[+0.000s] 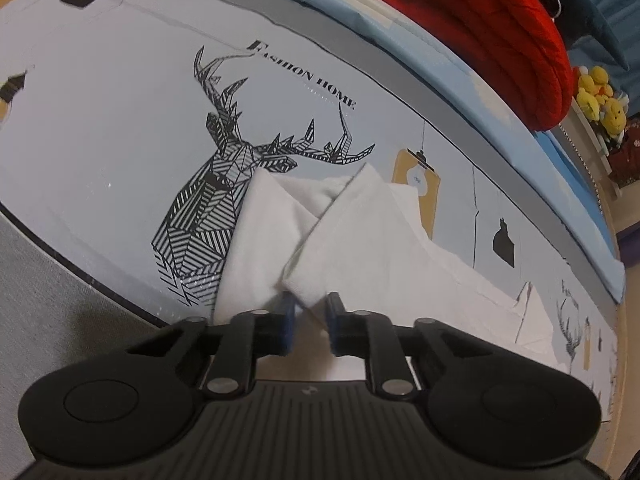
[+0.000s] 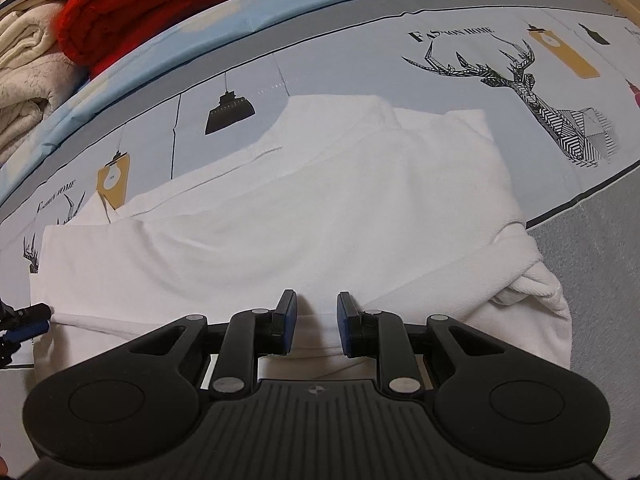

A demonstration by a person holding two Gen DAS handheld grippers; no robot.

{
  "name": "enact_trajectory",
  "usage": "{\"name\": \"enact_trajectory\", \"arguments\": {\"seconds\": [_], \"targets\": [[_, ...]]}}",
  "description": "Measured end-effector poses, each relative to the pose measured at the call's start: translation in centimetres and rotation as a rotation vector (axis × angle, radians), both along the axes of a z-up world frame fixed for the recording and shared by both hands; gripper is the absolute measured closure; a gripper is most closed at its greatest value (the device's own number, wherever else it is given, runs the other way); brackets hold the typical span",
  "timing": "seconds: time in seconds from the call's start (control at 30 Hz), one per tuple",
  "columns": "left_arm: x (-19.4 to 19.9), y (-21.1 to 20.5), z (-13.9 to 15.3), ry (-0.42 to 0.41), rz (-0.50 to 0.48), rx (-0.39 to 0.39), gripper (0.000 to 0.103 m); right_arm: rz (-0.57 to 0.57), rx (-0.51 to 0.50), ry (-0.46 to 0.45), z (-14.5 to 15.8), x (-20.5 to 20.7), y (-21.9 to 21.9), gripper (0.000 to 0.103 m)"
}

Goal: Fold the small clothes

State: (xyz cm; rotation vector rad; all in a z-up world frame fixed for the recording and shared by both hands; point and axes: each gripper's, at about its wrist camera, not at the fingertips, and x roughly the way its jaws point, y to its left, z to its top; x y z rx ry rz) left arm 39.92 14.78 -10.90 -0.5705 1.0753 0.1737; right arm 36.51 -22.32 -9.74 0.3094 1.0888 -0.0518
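A white garment (image 2: 320, 208) lies spread on a pale bed sheet (image 2: 360, 72) printed with deer heads and lamps. In the right wrist view my right gripper (image 2: 316, 320) is open, its blue pads just over the garment's near edge, holding nothing. In the left wrist view my left gripper (image 1: 310, 320) has a corner of the white garment (image 1: 340, 240) between its blue pads, and the cloth rises in a folded peak in front of it. The left gripper also shows at the left edge of the right wrist view (image 2: 28, 320), at the garment's corner.
A folded red blanket (image 2: 168, 4) and cream blankets (image 2: 28, 80) lie at the back on a light blue cover (image 1: 500, 92). Yellow plush toys (image 1: 600, 96) sit far right. A grey mattress edge (image 2: 600, 264) runs along the near side.
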Motion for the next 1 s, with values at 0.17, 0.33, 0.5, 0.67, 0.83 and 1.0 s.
{"name": "enact_trajectory", "arguments": {"seconds": [0.17,0.33,0.5,0.67,0.83,1.0], "targets": [[0.0,-0.4,0.4,-0.017,-0.022,0.021,0.095,0.000,-0.001,0.000,0.0,0.0,0.0,0.080],[-0.1,-0.8,1.0,-0.034,-0.037,0.035,0.098,0.002,-0.003,0.001,0.0,0.0,0.1,0.080],[-0.2,-1.0,1.7,-0.055,-0.055,0.043,0.099,0.002,-0.007,0.002,0.0,0.0,0.1,0.080],[-0.5,-0.9,2.2,-0.066,-0.066,0.040,0.100,-0.003,-0.011,0.004,0.2,-0.1,0.1,0.080],[-1.4,-1.0,3.3,-0.095,-0.077,0.040,0.100,-0.022,-0.010,0.007,0.4,-0.5,-0.2,0.080],[-3.2,-0.8,4.9,-0.132,-0.084,0.019,0.101,-0.101,-0.016,0.008,1.0,-1.4,-2.0,0.080]]}}
